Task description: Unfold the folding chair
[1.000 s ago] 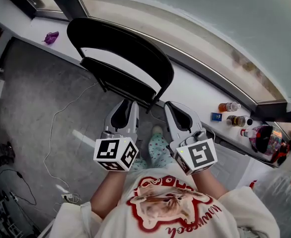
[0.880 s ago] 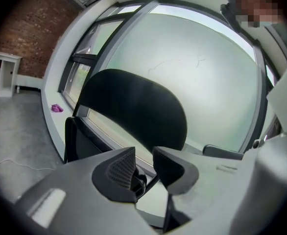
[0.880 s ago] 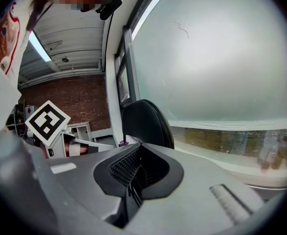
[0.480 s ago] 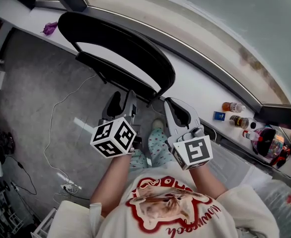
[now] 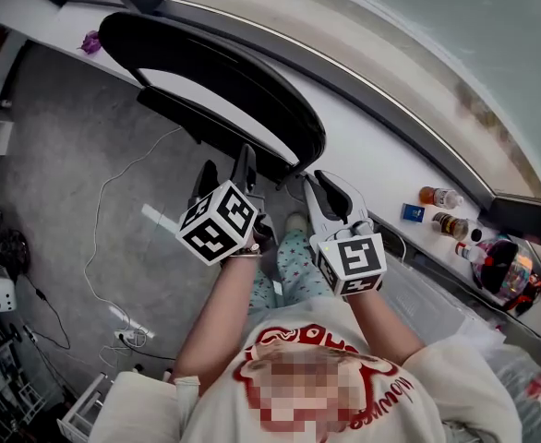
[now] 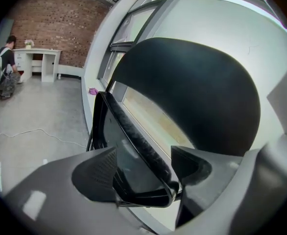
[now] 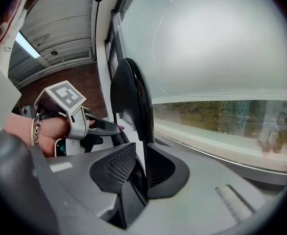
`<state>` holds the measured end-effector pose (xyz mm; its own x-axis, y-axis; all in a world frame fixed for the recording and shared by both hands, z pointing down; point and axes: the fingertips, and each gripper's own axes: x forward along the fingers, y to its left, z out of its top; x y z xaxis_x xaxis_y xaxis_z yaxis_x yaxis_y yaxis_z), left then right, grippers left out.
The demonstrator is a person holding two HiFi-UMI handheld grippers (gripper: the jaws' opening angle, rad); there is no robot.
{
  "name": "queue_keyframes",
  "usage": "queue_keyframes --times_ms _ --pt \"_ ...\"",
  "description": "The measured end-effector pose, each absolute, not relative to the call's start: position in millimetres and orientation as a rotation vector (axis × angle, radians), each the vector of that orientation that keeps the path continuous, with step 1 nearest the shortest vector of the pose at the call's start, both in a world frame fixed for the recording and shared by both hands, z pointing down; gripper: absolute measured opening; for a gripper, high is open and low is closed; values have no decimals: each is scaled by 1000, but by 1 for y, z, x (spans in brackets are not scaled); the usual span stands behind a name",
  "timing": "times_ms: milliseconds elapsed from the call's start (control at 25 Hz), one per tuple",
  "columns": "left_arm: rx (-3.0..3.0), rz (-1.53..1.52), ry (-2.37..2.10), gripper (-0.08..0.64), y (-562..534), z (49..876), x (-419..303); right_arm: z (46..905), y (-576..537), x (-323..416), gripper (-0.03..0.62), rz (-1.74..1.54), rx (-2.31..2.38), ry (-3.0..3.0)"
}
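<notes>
Find the folding chair standing on the grey floor hard against the white window ledge, not yet opened, with the seat lying close to the backrest.

See the right gripper pinched on the backrest's side edge, just out from the ledge, pads tight to either face of the thin panel. See the left gripper a little farther out from the ledge, jaws apart and straddling the seat's rim, with a gap showing beside the rim, so gripping nothing yet.

Judged from this: grips being set, opening not begun.

Close the left jaws squarely on the rim before any pull. Hold the backrest steady with the right, then swing the seat down and away from the ledge in an arc about its hinge, never straight out. Keep the frame from skating across the smooth floor by pressing lightly down through the backrest. Slow down near the end to avoid slipping off the rounded rim.

Farther along the ledge, past the right gripper: bottles and a small blue box. At the ledge's opposite end, a purple scrap. Mind the white cable trailing on the floor well out from the ledge.
</notes>
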<state>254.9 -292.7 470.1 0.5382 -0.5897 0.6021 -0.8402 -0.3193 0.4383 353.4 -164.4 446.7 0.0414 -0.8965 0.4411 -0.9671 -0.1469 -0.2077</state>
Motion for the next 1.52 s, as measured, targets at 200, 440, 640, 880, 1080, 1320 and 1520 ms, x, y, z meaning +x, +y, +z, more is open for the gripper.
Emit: queue_keyframes --times_ms 200,440,640,880,1080,1320,1520 --pt "1953 435 -1191 336 -299 487 264 459 -168 356 84 760 2136 -1947" --pt "1899 432 -1225 336 -305 494 272 480 -178 361 103 790 2086 -1926" --pt "1870 479 -1250 336 -314 502 279 495 -189 361 114 790 2039 -1920" --pt "1831 531 -1266 336 -318 514 285 504 -193 358 120 796 2015 -1928" --pt "1822 568 -1262 336 -320 522 290 517 -195 358 124 828 1986 -1926" --pt "1782 601 -1224 297 -321 532 297 523 -199 357 123 827 1986 -1957" --pt "1781 438 -1214 225 -326 530 298 524 -200 355 118 824 1976 -1953"
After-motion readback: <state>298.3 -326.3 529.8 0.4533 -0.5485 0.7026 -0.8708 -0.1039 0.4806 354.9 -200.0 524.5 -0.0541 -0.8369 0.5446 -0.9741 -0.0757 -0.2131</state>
